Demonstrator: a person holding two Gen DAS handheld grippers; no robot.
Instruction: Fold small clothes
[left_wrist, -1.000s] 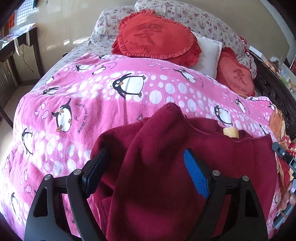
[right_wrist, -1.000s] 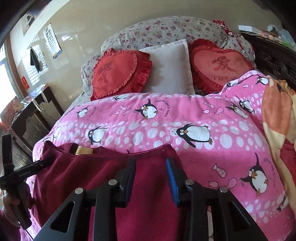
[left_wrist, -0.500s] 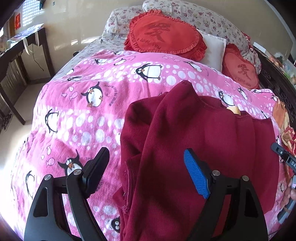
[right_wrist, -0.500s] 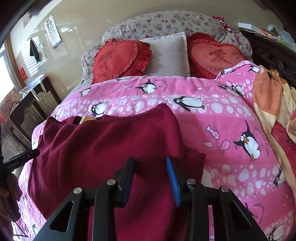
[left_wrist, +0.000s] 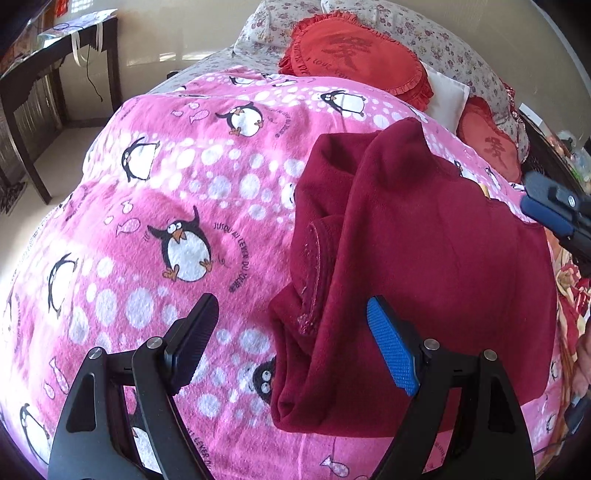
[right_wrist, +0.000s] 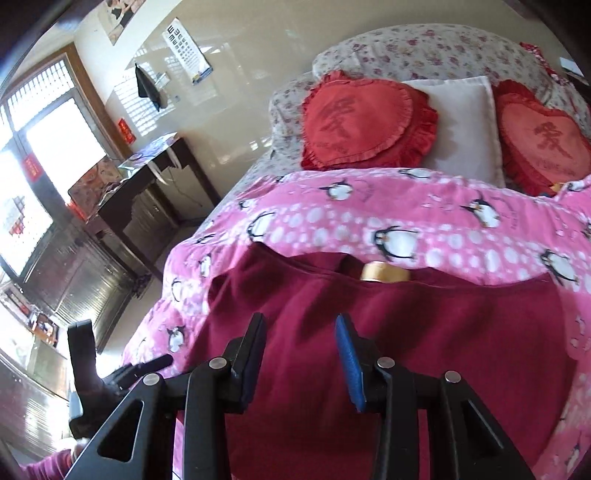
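- Spread over the bed was a pink penguin blanket (left_wrist: 155, 177), with two red heart cushions (right_wrist: 365, 122) and a white pillow (right_wrist: 461, 122) propped at the head.
- On the blanket lay the maroon garment (left_wrist: 424, 258), its left side already turned in over the body, so that a cuff and doubled layers were seen along that edge.
- The left gripper (left_wrist: 291, 347) was held above the near left edge of the garment, fingers spread wide, nothing pinched.
- The right gripper (right_wrist: 299, 354) was held over the garment's middle, its fingers parted and nothing visibly caught between them.
- A first side fold was judged done; the other side and the final folding of the length appeared to be left.
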